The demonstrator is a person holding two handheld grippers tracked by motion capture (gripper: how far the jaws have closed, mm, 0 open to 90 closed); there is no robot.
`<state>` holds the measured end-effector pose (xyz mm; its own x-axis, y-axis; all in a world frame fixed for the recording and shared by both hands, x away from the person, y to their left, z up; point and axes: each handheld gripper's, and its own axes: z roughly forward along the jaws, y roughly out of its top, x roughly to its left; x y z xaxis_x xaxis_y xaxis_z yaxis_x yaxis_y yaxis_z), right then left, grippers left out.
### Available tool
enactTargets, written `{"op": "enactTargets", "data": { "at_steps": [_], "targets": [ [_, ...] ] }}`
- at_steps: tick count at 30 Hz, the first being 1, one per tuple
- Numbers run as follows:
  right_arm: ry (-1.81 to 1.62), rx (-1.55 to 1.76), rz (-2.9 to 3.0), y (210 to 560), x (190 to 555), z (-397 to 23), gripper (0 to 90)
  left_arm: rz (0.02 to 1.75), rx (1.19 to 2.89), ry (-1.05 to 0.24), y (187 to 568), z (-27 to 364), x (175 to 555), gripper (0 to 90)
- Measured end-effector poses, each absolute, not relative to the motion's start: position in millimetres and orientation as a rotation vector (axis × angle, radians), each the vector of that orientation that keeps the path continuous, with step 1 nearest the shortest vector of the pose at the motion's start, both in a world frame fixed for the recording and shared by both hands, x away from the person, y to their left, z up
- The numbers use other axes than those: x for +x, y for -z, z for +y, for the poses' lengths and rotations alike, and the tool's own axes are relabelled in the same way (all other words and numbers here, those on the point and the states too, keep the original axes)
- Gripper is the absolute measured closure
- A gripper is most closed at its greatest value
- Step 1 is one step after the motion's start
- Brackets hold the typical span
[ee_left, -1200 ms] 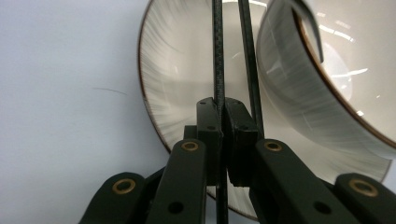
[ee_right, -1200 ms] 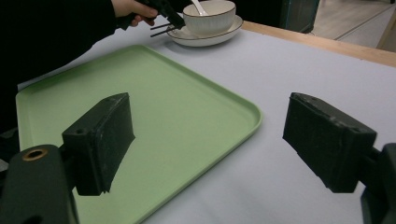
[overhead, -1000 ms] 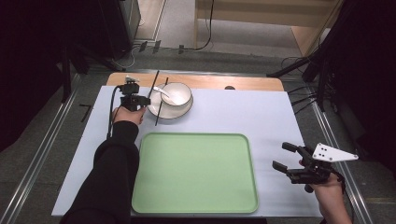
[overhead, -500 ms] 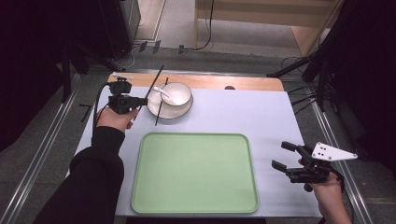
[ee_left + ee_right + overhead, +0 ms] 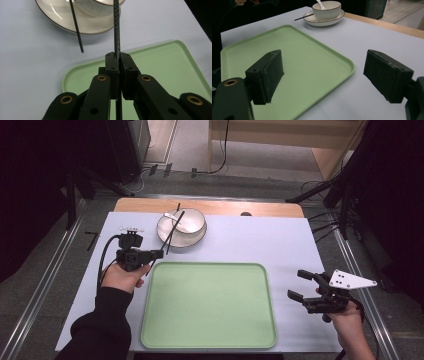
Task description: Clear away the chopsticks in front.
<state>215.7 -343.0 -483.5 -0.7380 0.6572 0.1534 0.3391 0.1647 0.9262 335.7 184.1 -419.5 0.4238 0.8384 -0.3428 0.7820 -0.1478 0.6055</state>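
Observation:
My left gripper (image 5: 159, 253) (image 5: 117, 56) is shut on a thin black chopstick (image 5: 117, 30) just off the green tray's (image 5: 210, 305) far left corner. The stick's far end reaches over the white bowl (image 5: 182, 222) (image 5: 97, 6). A second chopstick (image 5: 76, 27) leans on the saucer (image 5: 197, 240) with its tip on the table. A white spoon (image 5: 320, 3) stands in the bowl. Right of the tray, my right gripper (image 5: 296, 284) (image 5: 323, 72) is open, with nothing between its pads.
A pale blue-grey sheet (image 5: 250, 240) covers the table, and a wooden strip (image 5: 225, 207) runs along its far edge. A small white piece (image 5: 131, 228) lies just beyond the left hand. Metal rails and cables flank the table.
The left hand has drawn back from beside the bowl, leftward and toward the near side, its jaws still shut on the chopstick. The right hand has stayed where it was.

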Motion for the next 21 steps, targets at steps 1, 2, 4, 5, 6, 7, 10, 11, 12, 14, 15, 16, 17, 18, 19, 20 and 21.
{"op": "enactTargets", "data": {
  "at_steps": [1, 2, 4, 5, 6, 7, 10, 11, 12, 14, 15, 16, 17, 18, 19, 20, 21],
  "targets": [
    [-1.598, 0.959, 2.161, 484, 216, -343, 16.4, 1.366, 1.937, -0.092, 422, 184, 331, 85.7],
    [-1.598, 0.958, 2.161, 484, 216, -343, 16.4, 1.359, 1.936, -0.083, 424, 184, 327, 85.7],
    [-1.597, 0.958, 2.162, 484, 216, -343, 16.4, 1.353, 1.933, -0.083, 427, 183, 322, 85.7],
    [-1.597, 0.958, 2.163, 484, 216, -343, 16.4, 1.343, 1.939, -0.083, 432, 181, 314, 85.7],
    [-1.596, 0.957, 2.164, 484, 216, -343, 16.4, 1.342, 1.937, -0.091, 434, 181, 310, 85.7],
    [-1.596, 0.958, 2.164, 484, 216, -343, 16.4, 1.344, 1.938, -0.095, 435, 180, 307, 85.7],
    [-1.591, 0.955, 2.164, 484, 215, -343, 16.4, 1.351, 1.938, -0.088, 441, 180, 298, 85.7],
    [-1.590, 0.957, 2.164, 484, 215, -343, 16.4, 1.351, 1.939, -0.086, 442, 181, 295, 85.7],
    [-1.588, 0.959, 2.165, 483, 214, -343, 16.4, 1.357, 1.932, -0.084, 444, 182, 292, 85.7],
    [-1.589, 0.960, 2.163, 483, 214, -343, 16.4, 1.357, 1.927, -0.079, 445, 184, 290, 85.7],
    [-1.587, 0.963, 2.163, 483, 214, -343, 16.4, 1.363, 1.928, -0.073, 448, 186, 284, 85.7],
    [-1.588, 0.961, 2.164, 483, 214, -343, 16.4, 1.370, 1.921, -0.067, 450, 186, 282, 85.7],
    [-1.587, 0.961, 2.164, 483, 214, -343, 16.4, 1.374, 1.912, -0.051, 452, 188, 278, 85.7],
    [-1.587, 0.962, 2.163, 483, 214, -343, 16.4, 1.375, 1.903, -0.042, 453, 189, 276, 85.7],
    [-1.586, 0.959, 2.164, 483, 214, -343, 16.4, 1.387, 1.883, -0.022, 454, 190, 273, 85.7],
    [-1.590, 0.955, 2.163, 483, 214, -343, 16.4, 1.391, 1.874, -0.015, 455, 192, 270, 85.6],
    [-1.592, 0.953, 2.161, 483, 214, -343, 16.4, 1.396, 1.874, -0.017, 457, 192, 266, 85.6]
  ]
}}
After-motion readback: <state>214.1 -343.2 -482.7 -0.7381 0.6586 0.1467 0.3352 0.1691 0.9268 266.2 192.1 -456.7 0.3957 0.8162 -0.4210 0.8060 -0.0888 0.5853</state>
